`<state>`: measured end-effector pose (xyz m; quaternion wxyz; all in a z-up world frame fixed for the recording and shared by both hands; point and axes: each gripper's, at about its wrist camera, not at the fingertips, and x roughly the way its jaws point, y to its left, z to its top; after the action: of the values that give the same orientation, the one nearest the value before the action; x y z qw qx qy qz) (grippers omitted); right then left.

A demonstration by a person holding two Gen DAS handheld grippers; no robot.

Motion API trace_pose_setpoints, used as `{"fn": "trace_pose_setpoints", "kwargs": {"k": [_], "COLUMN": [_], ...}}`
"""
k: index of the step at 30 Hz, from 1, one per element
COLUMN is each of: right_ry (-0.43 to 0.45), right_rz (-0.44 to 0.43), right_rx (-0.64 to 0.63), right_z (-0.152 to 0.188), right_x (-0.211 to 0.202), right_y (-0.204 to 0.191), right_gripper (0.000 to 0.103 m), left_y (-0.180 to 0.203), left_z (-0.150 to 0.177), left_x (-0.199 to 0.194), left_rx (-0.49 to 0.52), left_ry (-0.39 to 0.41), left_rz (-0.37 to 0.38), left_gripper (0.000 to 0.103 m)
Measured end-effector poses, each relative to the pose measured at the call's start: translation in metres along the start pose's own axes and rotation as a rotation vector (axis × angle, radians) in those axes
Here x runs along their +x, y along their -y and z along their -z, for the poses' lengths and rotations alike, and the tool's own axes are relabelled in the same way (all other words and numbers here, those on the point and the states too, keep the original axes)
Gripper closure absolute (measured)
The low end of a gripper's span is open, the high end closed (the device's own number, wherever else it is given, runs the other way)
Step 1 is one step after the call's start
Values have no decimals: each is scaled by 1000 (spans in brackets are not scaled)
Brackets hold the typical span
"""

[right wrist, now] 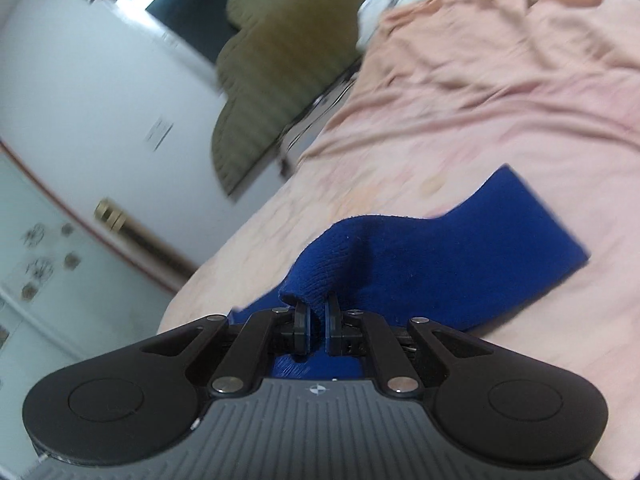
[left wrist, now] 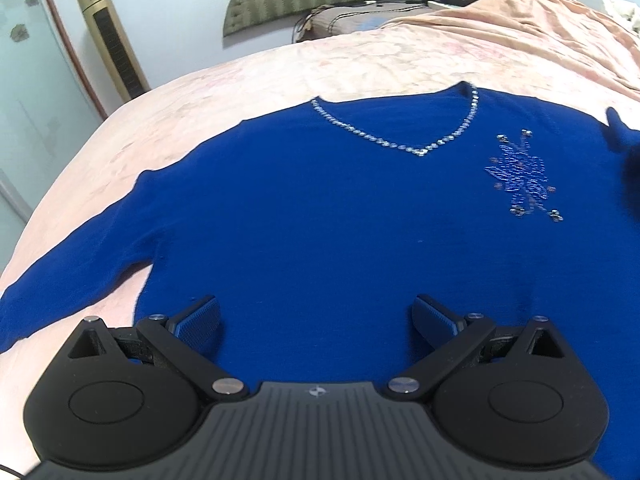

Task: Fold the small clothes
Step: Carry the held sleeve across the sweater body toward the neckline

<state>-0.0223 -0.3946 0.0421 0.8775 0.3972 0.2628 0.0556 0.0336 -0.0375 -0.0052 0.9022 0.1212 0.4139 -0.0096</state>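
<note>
While the blue sweater (left wrist: 320,208) lies flat on the bed (left wrist: 240,76) ahead of the spread, empty left gripper (left wrist: 316,316), the right gripper (right wrist: 318,320) pinches 1 sleeve (right wrist: 400,256). The sleeve fold appears in hand; the next move likely calls for carrying the sleeve across the sweater body.

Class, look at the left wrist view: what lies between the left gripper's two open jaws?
Only the blue sweater. The left gripper stands open over its lower front, nothing pinched, as the left wrist view shows.

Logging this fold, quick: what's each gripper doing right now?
Left gripper: open, holding nothing, over the blue sweater.
Right gripper: closed on a sleeve of the sweater.
</note>
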Motion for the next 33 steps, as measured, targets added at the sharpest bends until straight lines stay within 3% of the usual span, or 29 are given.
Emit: {"fn": "trace_pose_setpoints", "kwargs": {"k": [14, 23, 33], "right_ry": [-155, -250, -350], "right_rz": [-57, -111, -114], "right_rx": [-135, -126, -88], "right_z": [49, 67, 98], "right_x": [68, 133, 210], "right_y": [-87, -134, -170], "right_gripper": [93, 93, 93], "left_y": [-29, -48, -79], "left_z": [8, 15, 24], "left_x": [8, 5, 9], "left_rx": [-32, -33, -72], "left_ry": [-19, -4, -17], "left_rz": [-19, -52, -80], "left_gripper": [0, 0, 0]}}
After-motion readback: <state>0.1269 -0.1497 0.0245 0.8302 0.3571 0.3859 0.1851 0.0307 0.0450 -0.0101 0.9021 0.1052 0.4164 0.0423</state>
